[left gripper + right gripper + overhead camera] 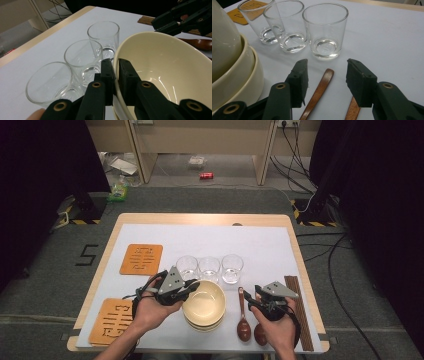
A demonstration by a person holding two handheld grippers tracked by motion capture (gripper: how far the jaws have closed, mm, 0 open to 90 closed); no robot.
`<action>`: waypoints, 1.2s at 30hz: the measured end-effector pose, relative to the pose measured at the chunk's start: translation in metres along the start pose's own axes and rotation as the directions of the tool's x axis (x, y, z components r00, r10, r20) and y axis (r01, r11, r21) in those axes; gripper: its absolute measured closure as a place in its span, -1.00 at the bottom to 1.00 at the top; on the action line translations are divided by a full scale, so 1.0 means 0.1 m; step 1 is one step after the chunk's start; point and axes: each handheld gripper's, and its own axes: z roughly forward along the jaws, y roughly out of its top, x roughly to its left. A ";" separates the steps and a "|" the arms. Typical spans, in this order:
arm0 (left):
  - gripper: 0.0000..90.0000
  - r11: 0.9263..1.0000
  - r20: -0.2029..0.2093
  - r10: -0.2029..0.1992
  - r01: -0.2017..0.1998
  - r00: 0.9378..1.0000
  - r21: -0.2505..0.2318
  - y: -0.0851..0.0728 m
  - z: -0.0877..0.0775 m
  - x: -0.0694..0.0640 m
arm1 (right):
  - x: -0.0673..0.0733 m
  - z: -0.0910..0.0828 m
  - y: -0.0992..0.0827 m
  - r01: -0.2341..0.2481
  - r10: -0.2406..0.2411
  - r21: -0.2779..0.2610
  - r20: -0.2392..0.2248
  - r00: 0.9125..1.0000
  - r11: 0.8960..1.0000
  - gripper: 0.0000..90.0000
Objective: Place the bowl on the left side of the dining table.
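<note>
High view: table seen fr above; L to R in frame = two mats, stack of bowls, two spoons, chopsticks; three glasses in a row behind.
L gripper (192, 286): lower centre-left, jaws pinched on the near-left rim of the top bowl (204, 298); one pad inside the wall, one outside, clear in left gripper view (115, 75).
Top bowl: sits tilted in the bowl stack (202, 322), lower centre of frame; it lies straight ahead of L jaws, toward frame right.
Glasses (209, 267): just behind the stack, apart fr it; near enough that a lift looks like it needs to go up first, not fwd.
Spoon (243, 315): right of stack, long axis runs near-to-far, bowl end toward bottom edge.
R gripper (251, 301): lower right, jaws apart, gripping nothing; in right gripper view the spoon handle (318, 93) lies between the pads, no contact seen.
Nearer hand: L for bowl, R for spoon.
</note>
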 end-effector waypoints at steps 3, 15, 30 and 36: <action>0.82 1.000 -0.004 0.002 -0.002 1.000 -0.017 0.02 -0.04 0.00 | 0.00 0.00 0.00 -0.003 0.003 -0.001 0.000 1.000 1.000 0.16; 0.83 0.997 -0.037 0.012 -0.015 0.999 -0.073 0.11 -0.18 0.02 | 0.00 -0.01 0.00 -0.004 0.004 0.000 0.002 1.000 1.000 0.16; 0.83 0.996 -0.064 0.000 -0.005 0.998 -0.092 0.15 -0.28 0.12 | 0.00 0.00 0.00 -0.004 0.004 0.000 0.001 1.000 1.000 0.16; 0.83 0.996 -0.082 -0.004 -0.004 0.997 -0.091 0.16 -0.31 0.17 | 0.00 0.00 0.00 -0.005 0.005 0.000 0.001 1.000 1.000 0.16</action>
